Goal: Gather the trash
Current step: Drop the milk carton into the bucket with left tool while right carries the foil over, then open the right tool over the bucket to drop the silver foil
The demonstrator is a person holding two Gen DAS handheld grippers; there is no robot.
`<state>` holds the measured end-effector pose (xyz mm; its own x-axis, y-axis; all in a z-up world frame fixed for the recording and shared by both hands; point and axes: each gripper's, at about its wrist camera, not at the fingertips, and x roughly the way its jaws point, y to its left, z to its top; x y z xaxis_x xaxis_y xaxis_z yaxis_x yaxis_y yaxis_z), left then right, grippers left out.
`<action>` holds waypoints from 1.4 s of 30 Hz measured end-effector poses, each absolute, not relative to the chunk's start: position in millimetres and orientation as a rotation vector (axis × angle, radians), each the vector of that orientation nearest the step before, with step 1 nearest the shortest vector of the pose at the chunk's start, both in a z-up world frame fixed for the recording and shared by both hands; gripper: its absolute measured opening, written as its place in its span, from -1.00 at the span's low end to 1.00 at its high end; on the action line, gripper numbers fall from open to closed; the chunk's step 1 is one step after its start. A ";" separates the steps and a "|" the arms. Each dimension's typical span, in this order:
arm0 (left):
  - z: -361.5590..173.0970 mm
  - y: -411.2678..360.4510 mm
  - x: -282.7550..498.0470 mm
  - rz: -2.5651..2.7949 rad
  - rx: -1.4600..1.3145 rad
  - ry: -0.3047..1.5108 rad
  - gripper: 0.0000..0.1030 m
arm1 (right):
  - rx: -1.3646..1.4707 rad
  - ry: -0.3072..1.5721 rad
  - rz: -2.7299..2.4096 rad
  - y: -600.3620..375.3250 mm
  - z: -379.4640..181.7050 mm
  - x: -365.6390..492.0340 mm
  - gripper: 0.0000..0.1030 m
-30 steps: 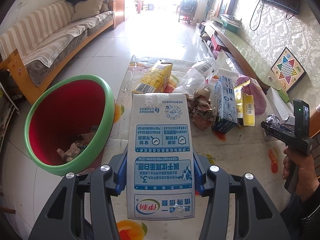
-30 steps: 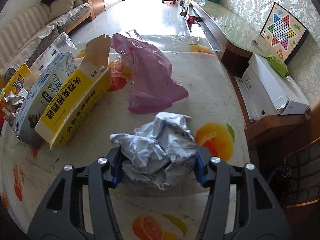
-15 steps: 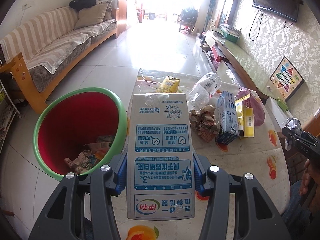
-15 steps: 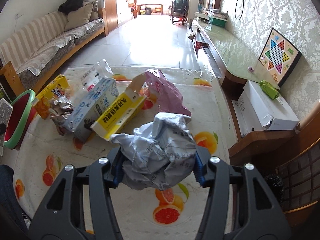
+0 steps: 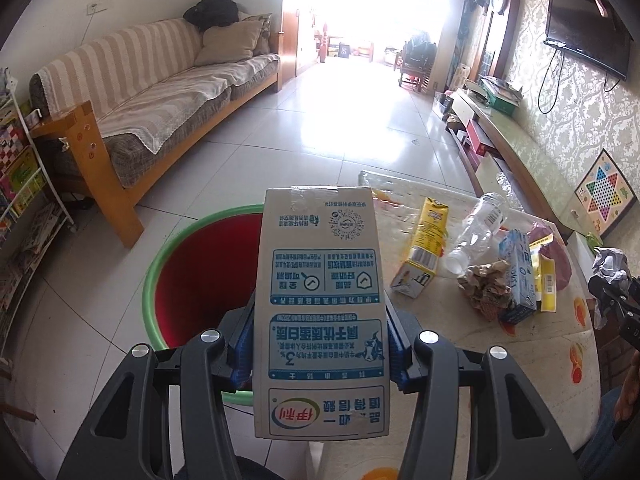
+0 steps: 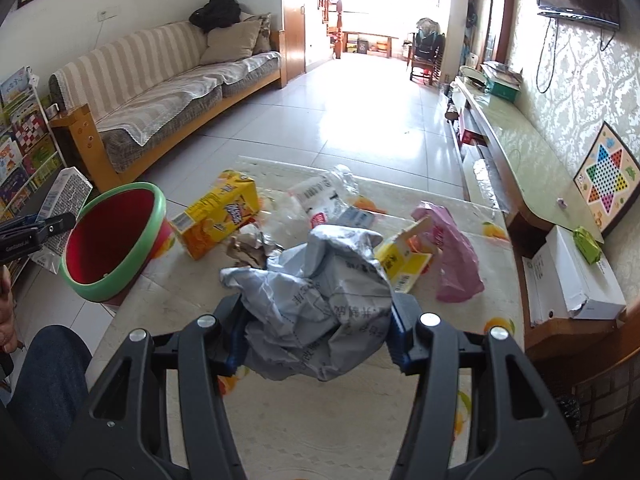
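My left gripper (image 5: 318, 354) is shut on a white and blue milk carton (image 5: 320, 280) and holds it raised over the near rim of the red bin with a green rim (image 5: 192, 280). The carton hides much of the bin. My right gripper (image 6: 316, 344) is shut on a crumpled grey paper wad (image 6: 316, 300), held above the table (image 6: 320, 420). In the right wrist view the bin (image 6: 116, 240) stands at the table's left edge, with the left gripper and carton (image 6: 64, 200) beside it.
On the fruit-print table lie a yellow box (image 6: 218, 212), a clear bottle (image 6: 320, 196), brown crumpled paper (image 6: 248, 248), a yellow-white box (image 6: 404, 262) and a pink bag (image 6: 452, 264). A sofa (image 6: 160, 92) is left, a long cabinet (image 6: 532, 152) right.
Both grippers have risen and pulled back, so the table and bin look smaller and farther. The left gripper's carton now sits over the bin's near side. Both grips are unchanged.
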<state>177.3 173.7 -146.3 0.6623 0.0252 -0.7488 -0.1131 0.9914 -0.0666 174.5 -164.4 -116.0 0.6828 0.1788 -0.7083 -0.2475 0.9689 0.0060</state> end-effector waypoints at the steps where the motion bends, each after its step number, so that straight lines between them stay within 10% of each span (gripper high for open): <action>1: -147.5 182.1 179.3 0.090 -0.112 0.846 -0.05 | -0.094 0.783 0.253 -155.7 -114.9 176.3 0.03; 15: -168.1 263.0 203.2 0.138 -0.175 0.891 -0.02 | -0.146 0.753 0.414 -43.9 -93.8 196.3 0.03; 17: -170.3 265.0 201.6 0.135 -0.170 0.887 0.39 | -0.154 0.750 0.434 -29.0 -92.7 198.3 0.03; 42: -159.5 334.0 139.3 0.281 -0.241 0.810 0.65 | -0.240 0.789 0.650 125.8 -126.1 226.8 0.03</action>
<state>139.3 334.0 -159.5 0.6559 0.1541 -0.7390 -0.3371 0.9357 -0.1041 226.8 125.8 -126.1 0.5240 0.4506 -0.7227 -0.6228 0.7815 0.0356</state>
